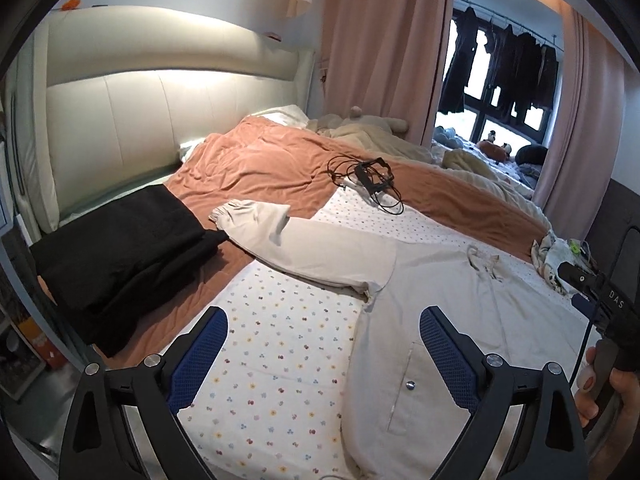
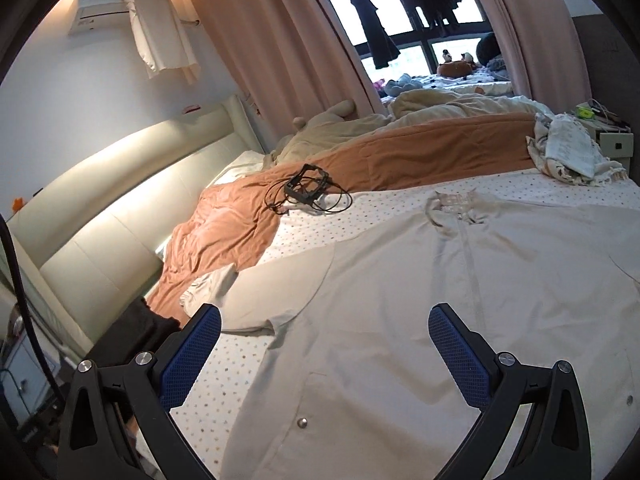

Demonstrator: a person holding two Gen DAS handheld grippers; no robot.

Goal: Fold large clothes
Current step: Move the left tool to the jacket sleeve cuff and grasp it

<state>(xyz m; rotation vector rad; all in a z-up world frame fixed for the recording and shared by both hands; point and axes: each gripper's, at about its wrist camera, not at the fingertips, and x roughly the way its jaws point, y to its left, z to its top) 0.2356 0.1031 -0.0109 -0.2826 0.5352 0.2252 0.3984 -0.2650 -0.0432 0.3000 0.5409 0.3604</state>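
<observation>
Headboard: far left we've got the cream padded headboard [image 1: 120, 120], lit along its top.
Black pile: a folded black garment [image 1: 120, 264] sits at the left edge of the bed, on the rust blanket [image 1: 256, 168].
Sheet: below it, the dotted white sheet [image 1: 272, 360] lies bare between our blue pads.
Left gripper: our left gripper [image 1: 323, 354] hangs above the bed, its jaws spread wide, nothing between them; one pad over the sheet, the other over the jacket's front.
Jacket: there's the big beige jacket [image 2: 420, 300], laid flat and face up on the sheet, collar away from us, one sleeve [image 1: 304, 244] stretched left with its cuff on the blanket, just beside the black pile.
Cable frame: beyond it, a black frame with looped cable [image 2: 308, 190] rests where blanket meets sheet.
Right gripper: our right gripper [image 2: 324, 356] hovers over the jacket's lower front, wide open and empty.
Far right: a crumpled patterned cloth [image 2: 568, 152] lies at the bed's edge; a hand [image 1: 600, 392] grips the right tool's handle.
</observation>
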